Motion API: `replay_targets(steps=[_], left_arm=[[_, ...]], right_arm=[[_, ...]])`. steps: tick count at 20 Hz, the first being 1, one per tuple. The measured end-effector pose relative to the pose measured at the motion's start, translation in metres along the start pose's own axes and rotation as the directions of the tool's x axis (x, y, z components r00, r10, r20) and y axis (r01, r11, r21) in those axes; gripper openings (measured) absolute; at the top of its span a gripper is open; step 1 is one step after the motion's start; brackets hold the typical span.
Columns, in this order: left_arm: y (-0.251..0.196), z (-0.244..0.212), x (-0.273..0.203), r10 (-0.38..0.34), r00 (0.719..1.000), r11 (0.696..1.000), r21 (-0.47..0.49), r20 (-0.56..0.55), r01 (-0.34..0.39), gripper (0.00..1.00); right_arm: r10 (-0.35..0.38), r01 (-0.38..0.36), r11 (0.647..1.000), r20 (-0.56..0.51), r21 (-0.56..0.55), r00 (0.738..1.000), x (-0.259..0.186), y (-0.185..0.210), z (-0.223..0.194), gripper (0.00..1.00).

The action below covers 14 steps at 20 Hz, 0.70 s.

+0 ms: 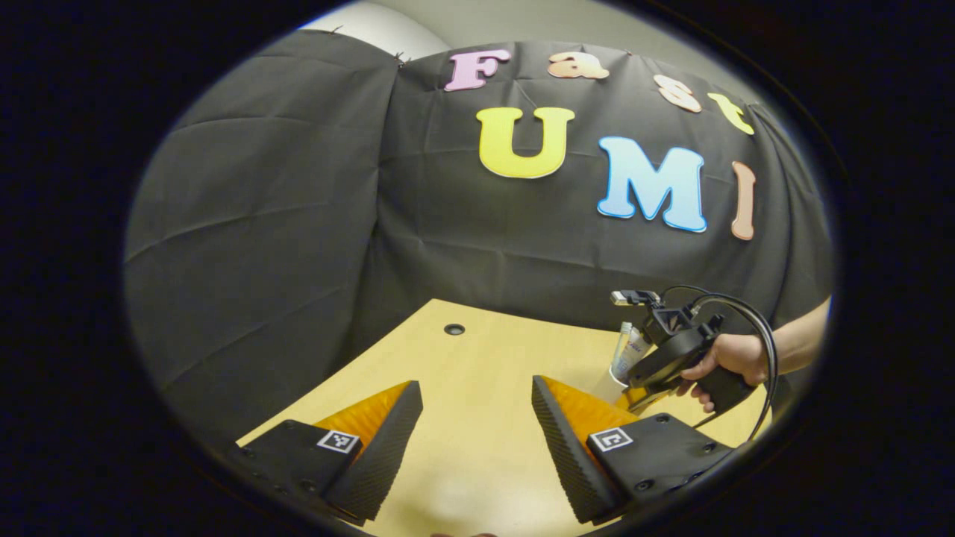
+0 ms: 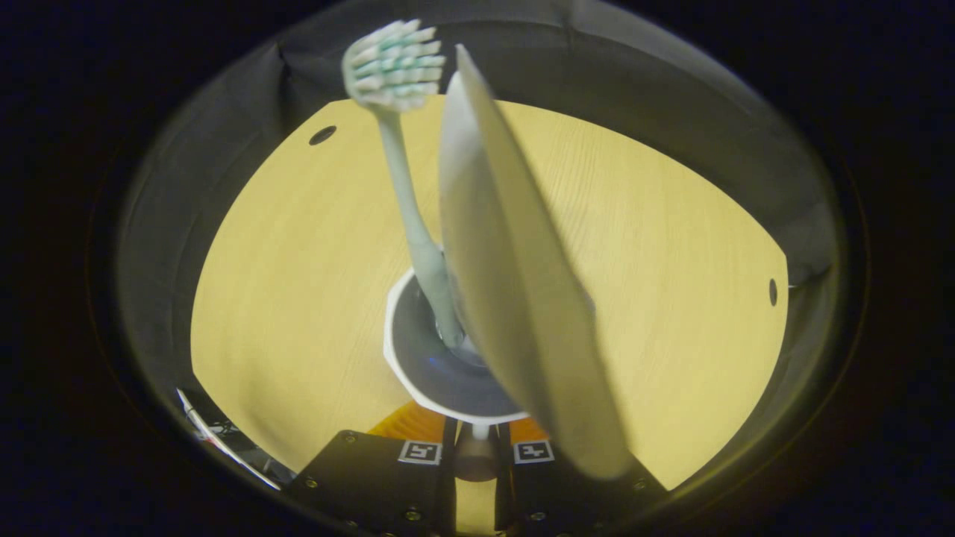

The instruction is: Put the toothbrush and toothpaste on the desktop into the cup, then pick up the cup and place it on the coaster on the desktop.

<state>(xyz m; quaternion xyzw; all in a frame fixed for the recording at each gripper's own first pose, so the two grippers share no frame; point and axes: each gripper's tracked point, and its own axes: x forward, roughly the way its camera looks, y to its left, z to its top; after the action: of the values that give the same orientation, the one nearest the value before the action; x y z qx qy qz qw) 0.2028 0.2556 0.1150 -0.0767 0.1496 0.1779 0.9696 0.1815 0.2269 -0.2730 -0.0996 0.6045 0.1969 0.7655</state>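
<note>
Open desktop (image 1: 477,388) ahead of left gripper (image 1: 477,440), jaws apart. Right side blocked: right gripper (image 2: 476,447) at cup (image 2: 418,373), toothbrush (image 2: 406,186) and toothpaste (image 2: 507,283) jutting upward.

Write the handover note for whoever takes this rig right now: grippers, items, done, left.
Left gripper: open, holding nothing, above the desktop.
Right gripper: shut on the near rim of the cup, looking down into it.
Toothbrush and toothpaste: both standing in the cup.
Done: both items loaded, cup gripped.
Left: carry the cup to the coaster and set it down. I can't see the coaster from here, so locate it first.
</note>
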Motion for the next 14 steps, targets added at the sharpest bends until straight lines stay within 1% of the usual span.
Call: replay_targets(steps=[3, 4, 5, 12, 14], left_arm=[[0.003, -0.001, -0.001, 0.007, 1.000, 1.000, -0.002, -0.003, -0.007, 0.96], [0.005, -0.002, -0.002, 0.009, 1.000, 1.000, -0.002, -0.004, -0.009, 0.99], [0.005, -0.002, -0.002, 0.011, 1.000, 1.000, -0.004, -0.005, -0.011, 0.96], [-0.001, 0.001, -0.004, 0.002, 1.000, 1.000, 0.003, -0.002, -0.002, 0.96], [-0.002, 0.001, -0.006, 0.000, 1.000, 1.000, 0.002, -0.002, 0.000, 0.96]], right_arm=[[-0.001, 0.001, 1.000, -0.002, 0.006, 1.000, 0.000, -0.005, -0.003, 0.20], [0.001, -0.001, 1.000, -0.003, 0.009, 1.000, 0.001, -0.005, -0.003, 0.20], [0.003, -0.003, 1.000, -0.002, 0.011, 1.000, 0.002, -0.007, -0.005, 0.20], [-0.006, 0.006, 1.000, 0.001, 0.017, 1.000, 0.008, -0.016, -0.007, 0.20], [-0.015, 0.015, 1.000, 0.000, 0.014, 1.000, 0.009, -0.008, 0.000, 0.20]])
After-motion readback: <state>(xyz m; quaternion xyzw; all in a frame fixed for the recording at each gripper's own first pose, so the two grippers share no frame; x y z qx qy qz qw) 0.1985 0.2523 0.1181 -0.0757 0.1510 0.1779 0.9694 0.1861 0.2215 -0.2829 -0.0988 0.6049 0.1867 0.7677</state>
